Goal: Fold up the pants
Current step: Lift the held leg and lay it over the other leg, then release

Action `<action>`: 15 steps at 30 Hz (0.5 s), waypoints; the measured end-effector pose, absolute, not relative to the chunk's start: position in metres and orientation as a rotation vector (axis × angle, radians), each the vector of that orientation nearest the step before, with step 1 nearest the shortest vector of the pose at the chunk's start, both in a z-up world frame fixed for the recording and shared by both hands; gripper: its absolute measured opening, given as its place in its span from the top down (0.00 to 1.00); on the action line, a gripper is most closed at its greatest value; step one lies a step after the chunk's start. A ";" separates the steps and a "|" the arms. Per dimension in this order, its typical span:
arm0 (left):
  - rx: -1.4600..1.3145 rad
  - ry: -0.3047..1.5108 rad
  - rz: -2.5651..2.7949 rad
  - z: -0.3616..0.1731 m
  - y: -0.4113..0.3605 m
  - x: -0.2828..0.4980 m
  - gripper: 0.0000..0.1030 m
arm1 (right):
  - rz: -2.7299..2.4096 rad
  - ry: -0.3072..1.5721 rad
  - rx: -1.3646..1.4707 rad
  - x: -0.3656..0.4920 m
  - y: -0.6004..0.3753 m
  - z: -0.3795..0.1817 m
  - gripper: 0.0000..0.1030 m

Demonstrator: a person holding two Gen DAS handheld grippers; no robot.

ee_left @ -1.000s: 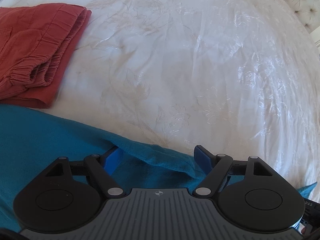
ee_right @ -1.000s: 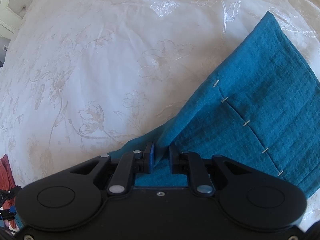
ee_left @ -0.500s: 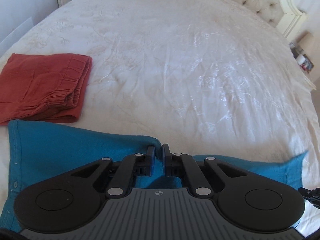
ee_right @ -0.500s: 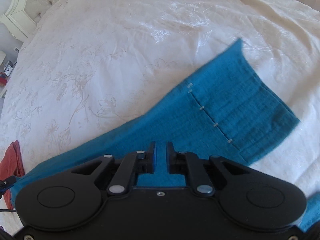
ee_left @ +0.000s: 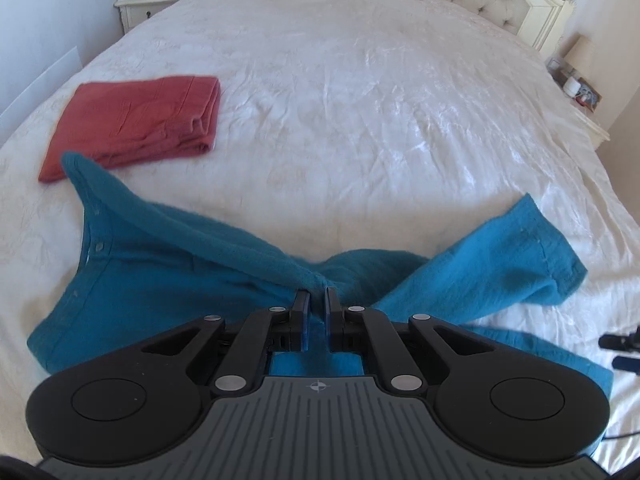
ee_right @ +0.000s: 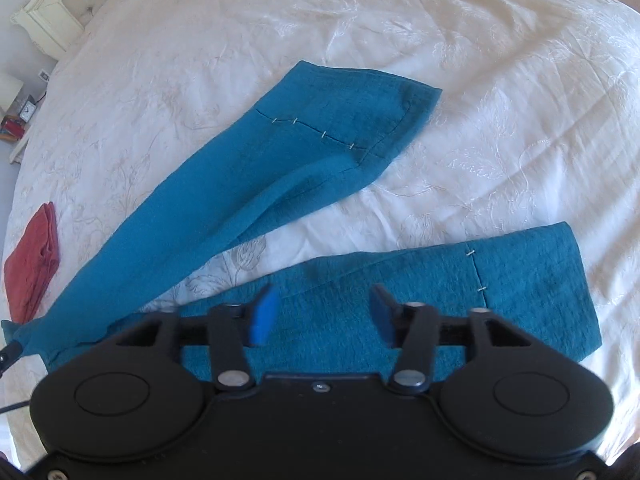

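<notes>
**Ana:** Between the left gripper's [ee_left: 316, 300] jaws sits a pinch of teal cloth: they are pressed together on the teal pants [ee_left: 168, 264] near the crotch, and the fabric rises to them in a peak.

**Ben:** And the right gripper [ee_right: 322, 312]?

**Ana:** Its jaws are spread wide and hold nothing. They hang just over the nearer leg [ee_right: 440, 280], which lies flat on the bed [ee_right: 500, 80].

**Ben:** Where is the rest of the garment?

**Ana:** Spread over the white bedspread. The farther leg [ee_right: 312, 136] angles away from the nearer one, with bare bedspread between them. The waistband [ee_left: 86, 216] end is lifted and curled on the left.

**Ben:** So how far along?

**Ana:** Barely begun, I'd judge. The legs are not yet laid one on the other, and no crosswise fold is made. Folded red pants [ee_left: 136, 120] lie apart, toward the nightstand [ee_left: 152, 4]; that pair looks finished.

**Ben:** What changed?

**Ana:** Half a second ago both sets of jaws were nearly closed on the cloth. Since then the right has let go and opened, the left has lifted higher, and the legs have splayed apart.
</notes>
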State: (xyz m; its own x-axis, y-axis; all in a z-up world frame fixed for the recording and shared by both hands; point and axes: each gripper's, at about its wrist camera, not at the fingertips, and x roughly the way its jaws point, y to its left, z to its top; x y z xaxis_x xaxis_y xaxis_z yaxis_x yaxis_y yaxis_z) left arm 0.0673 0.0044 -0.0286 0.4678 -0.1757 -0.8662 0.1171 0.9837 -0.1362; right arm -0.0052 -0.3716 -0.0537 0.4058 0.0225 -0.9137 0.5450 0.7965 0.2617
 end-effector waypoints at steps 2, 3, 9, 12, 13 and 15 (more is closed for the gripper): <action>-0.060 1.124 -0.171 -0.046 0.008 0.055 0.93 | -0.350 1.100 0.530 0.002 -0.362 -0.053 0.21; -0.058 1.153 -0.167 -0.055 0.009 0.050 0.93 | -0.334 1.090 0.504 0.007 -0.358 -0.051 0.19; -0.004 1.229 -0.152 -0.097 0.011 0.039 0.93 | -0.311 0.976 0.325 0.066 -0.327 -0.058 0.06; 0.014 1.238 -0.146 -0.108 0.011 0.044 0.93 | -0.292 0.983 0.266 0.115 -0.318 -0.077 0.06; 0.016 1.242 -0.141 -0.110 0.011 0.046 0.93 | -0.286 0.985 0.248 0.130 -0.316 -0.084 0.07; 0.002 1.257 -0.131 -0.117 0.013 0.047 0.93 | -0.289 0.995 0.213 0.158 -0.310 -0.099 0.09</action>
